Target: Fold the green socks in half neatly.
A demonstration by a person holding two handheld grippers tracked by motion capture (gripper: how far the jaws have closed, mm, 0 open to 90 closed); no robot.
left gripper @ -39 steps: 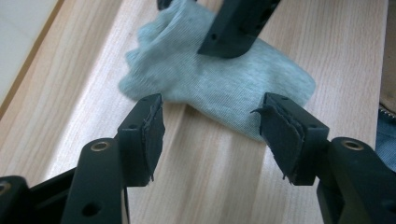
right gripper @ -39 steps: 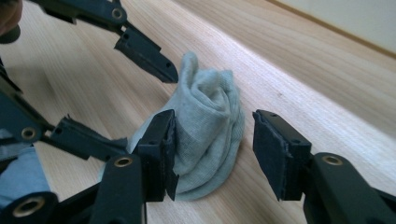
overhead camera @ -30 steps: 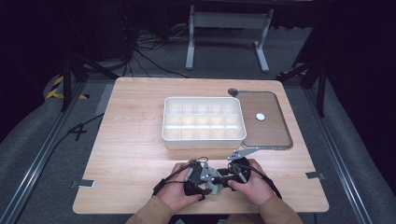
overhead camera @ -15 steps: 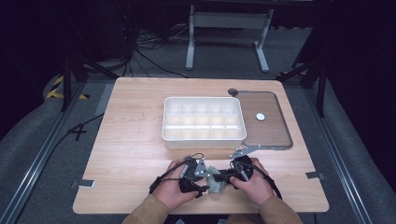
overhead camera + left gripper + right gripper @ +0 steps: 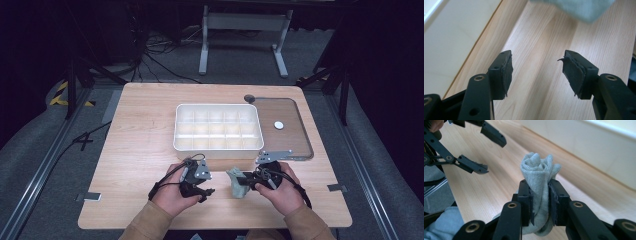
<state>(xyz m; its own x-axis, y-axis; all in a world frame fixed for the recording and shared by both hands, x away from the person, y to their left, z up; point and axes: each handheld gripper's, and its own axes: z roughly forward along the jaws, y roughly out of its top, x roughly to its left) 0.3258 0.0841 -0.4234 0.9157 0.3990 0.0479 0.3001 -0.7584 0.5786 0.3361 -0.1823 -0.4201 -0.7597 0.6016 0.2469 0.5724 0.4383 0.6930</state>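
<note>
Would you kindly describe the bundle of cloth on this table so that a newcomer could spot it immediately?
Start at the white compartment tray in the middle of the wooden table and come toward the person's edge. There the right gripper pinches a rolled grey-green cloth between its jaws. It is the one soft, crumpled thing among hard, flat ones.

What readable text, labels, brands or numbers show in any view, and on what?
None readable.
Divided white tray: plain, no label.
Rolled grey sock in the right gripper: no tag or print.
Left gripper, jaws open: no markings.
Round white disc on the brown tray: too small to tell.
</note>
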